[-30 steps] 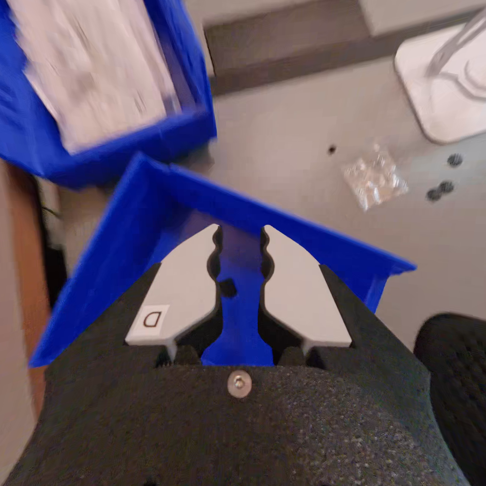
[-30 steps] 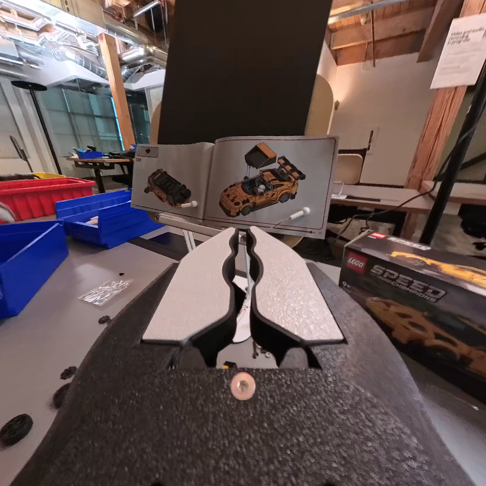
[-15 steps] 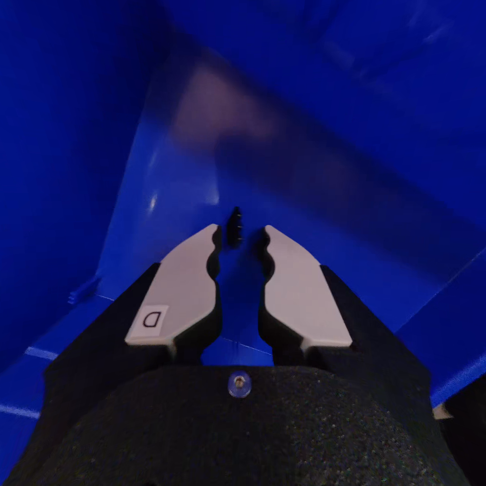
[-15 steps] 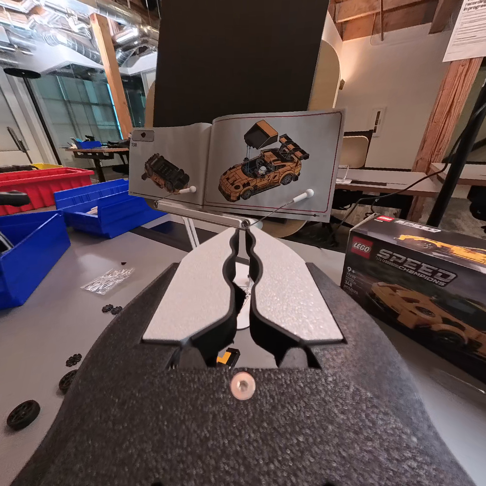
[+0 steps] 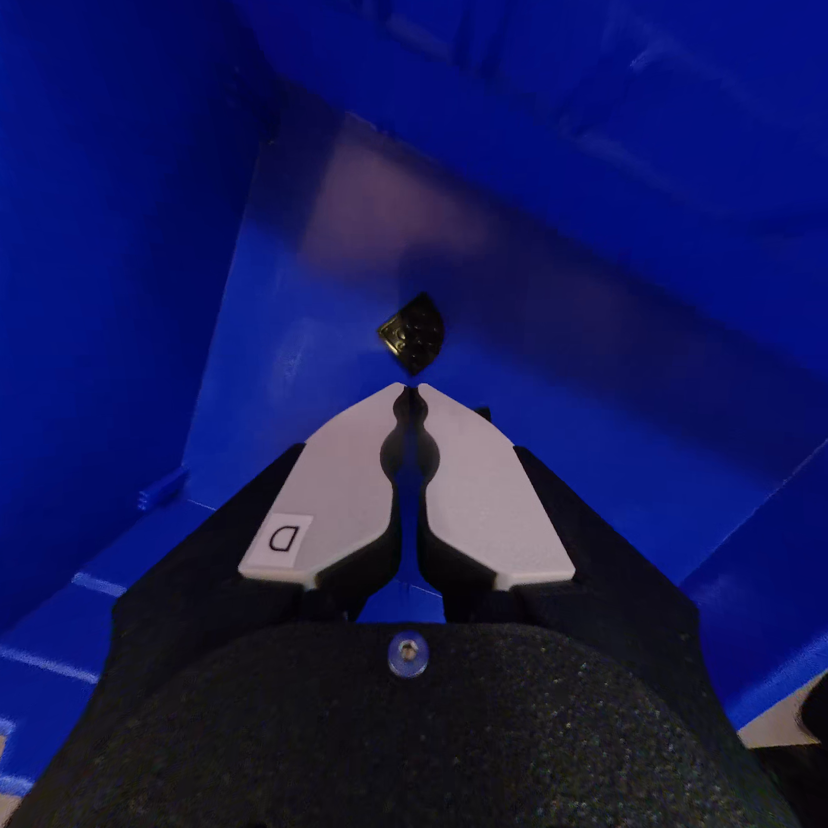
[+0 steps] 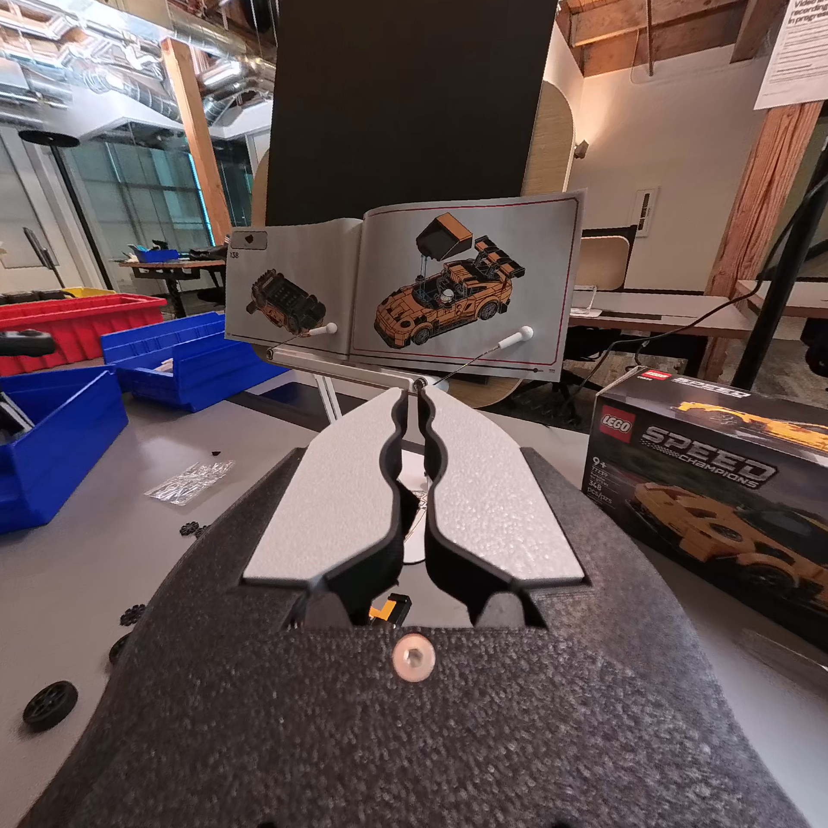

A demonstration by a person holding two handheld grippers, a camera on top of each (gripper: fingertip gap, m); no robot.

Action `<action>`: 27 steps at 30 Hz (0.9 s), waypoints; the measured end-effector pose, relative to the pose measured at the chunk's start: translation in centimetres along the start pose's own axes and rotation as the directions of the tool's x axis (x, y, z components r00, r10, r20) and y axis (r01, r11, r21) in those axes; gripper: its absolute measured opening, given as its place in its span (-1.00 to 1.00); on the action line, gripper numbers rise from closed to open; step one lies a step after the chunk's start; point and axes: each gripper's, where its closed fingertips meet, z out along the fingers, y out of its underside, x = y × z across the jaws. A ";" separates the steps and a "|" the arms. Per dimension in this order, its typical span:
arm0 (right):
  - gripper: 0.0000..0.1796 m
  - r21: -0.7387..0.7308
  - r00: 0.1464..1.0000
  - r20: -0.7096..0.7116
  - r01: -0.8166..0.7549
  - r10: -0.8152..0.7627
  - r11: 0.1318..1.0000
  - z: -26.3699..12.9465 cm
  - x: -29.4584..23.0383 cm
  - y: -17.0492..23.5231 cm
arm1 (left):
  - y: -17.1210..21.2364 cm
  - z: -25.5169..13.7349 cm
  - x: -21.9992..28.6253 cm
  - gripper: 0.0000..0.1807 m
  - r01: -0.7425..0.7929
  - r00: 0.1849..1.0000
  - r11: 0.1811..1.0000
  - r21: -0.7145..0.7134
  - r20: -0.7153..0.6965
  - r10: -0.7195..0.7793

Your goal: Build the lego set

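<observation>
My left gripper (image 5: 409,387) is deep inside a blue bin (image 5: 134,224), low over its floor. Its jaws are shut tip to tip. A small black lego plate with one rounded edge (image 5: 413,334) lies flat on the bin floor just beyond the fingertips, with a sliver of blue between them. My right gripper (image 6: 410,394) hovers over the grey table (image 6: 112,560), jaws almost together. An orange and black lego piece (image 6: 392,607) shows under its fingers near their base and is mostly hidden. The same blue bin (image 6: 58,448) stands at the left in the right wrist view.
An open instruction booklet (image 6: 403,286) rests on a white stand straight ahead. The lego box (image 6: 708,484) lies at the right. A clear plastic bag (image 6: 190,481) and black wheels (image 6: 49,712) lie on the table at the left. A second blue bin (image 6: 179,358) and a red bin (image 6: 76,322) stand behind. My hands' fingertips stand some 65 cm from each other.
My left gripper dropped into the bin with open jaws around the black plate standing on edge. The jaws then shut, and the plate now lies flat beyond the tips. The right gripper shifted slightly, its grasp unchanged.
</observation>
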 end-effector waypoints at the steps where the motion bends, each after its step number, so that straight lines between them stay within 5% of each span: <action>1: -0.96 -0.001 1.000 0.001 0.000 0.000 1.000 0.0 0.0 0.0 | -0.2 -0.2 -0.1 -0.99 -0.002 1.000 1.000 0.016 0.004 0.002; 5: -0.96 -0.008 1.000 0.004 0.005 -0.005 1.000 0.1 -0.2 0.2 | -0.8 -1.1 -0.4 -0.71 0.008 1.000 0.998 0.067 -0.013 -0.007; 13: -0.96 -0.018 1.000 0.002 0.009 -0.009 1.000 0.3 -0.3 0.6 | -1.6 -0.6 -0.4 -0.44 -0.073 0.996 0.992 0.100 -0.049 0.078; 27: -0.96 -0.012 0.997 -0.050 0.058 -0.059 0.998 -0.3 0.5 0.4 | -1.2 1.0 -0.6 -0.48 -0.084 0.994 0.995 0.053 -0.072 0.087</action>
